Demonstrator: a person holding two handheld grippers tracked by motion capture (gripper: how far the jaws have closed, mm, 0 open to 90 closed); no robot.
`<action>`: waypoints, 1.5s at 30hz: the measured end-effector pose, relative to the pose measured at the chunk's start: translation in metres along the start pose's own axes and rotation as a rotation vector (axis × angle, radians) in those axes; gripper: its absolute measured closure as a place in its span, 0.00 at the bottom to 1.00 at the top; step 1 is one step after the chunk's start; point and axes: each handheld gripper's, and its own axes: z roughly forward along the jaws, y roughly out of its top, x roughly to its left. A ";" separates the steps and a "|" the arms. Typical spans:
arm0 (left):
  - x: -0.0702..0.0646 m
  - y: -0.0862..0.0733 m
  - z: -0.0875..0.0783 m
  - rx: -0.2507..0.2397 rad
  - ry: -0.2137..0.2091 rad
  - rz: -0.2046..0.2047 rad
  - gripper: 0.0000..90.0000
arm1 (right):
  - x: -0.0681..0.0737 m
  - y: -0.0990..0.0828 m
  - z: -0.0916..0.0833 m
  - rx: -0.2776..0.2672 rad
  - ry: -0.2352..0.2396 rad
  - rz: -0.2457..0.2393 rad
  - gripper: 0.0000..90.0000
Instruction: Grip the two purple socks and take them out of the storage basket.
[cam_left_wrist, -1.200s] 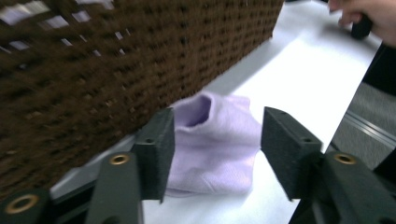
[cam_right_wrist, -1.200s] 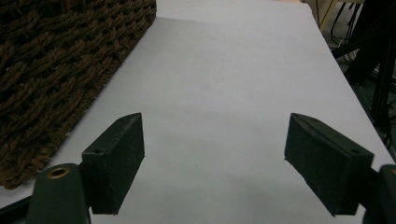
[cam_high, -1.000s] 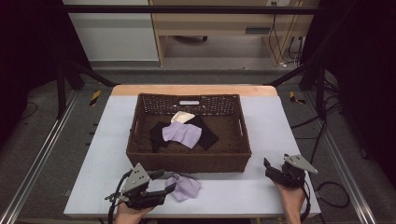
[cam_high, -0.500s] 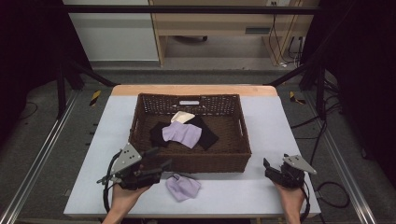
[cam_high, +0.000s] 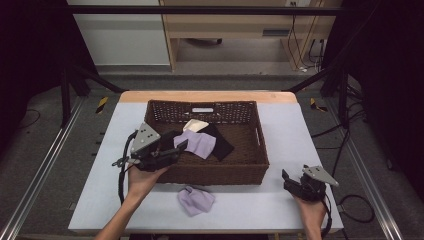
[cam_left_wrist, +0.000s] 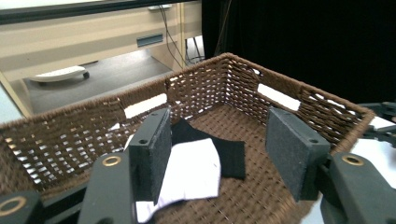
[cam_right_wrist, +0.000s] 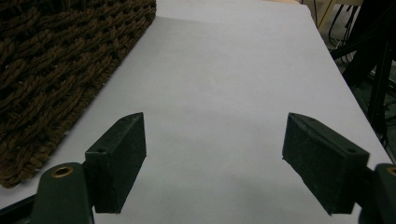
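Note:
A brown wicker basket stands in the middle of the table. Inside it lie a lilac cloth, a black cloth and a cream cloth. Another lilac cloth lies crumpled on the table in front of the basket. My left gripper hovers over the basket's front left corner, pointing inward. Its jaws have just been closing a little but still stand open, with nothing between them. In the left gripper view the left gripper faces the pale cloth and black cloth. My right gripper rests open at the table's front right.
The right gripper looks along bare table, with the basket wall to its left. Black frame bars and cables flank the table. A wooden cabinet stands behind it.
My left gripper has risen from the table beside the loose lilac cloth and moved up over the basket's front left corner. The cloth stays on the table. The right gripper has not moved.

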 end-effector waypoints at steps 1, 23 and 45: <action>0.000 0.000 0.000 0.000 0.000 0.000 0.45 | 0.000 0.000 0.000 0.000 0.000 0.000 0.24; 0.030 0.000 0.086 0.116 0.071 -0.008 0.62 | 0.000 0.000 0.001 0.010 0.002 0.002 0.24; 0.031 -0.001 0.145 0.299 0.070 0.058 0.50 | -0.001 0.000 0.001 0.012 0.007 0.010 0.24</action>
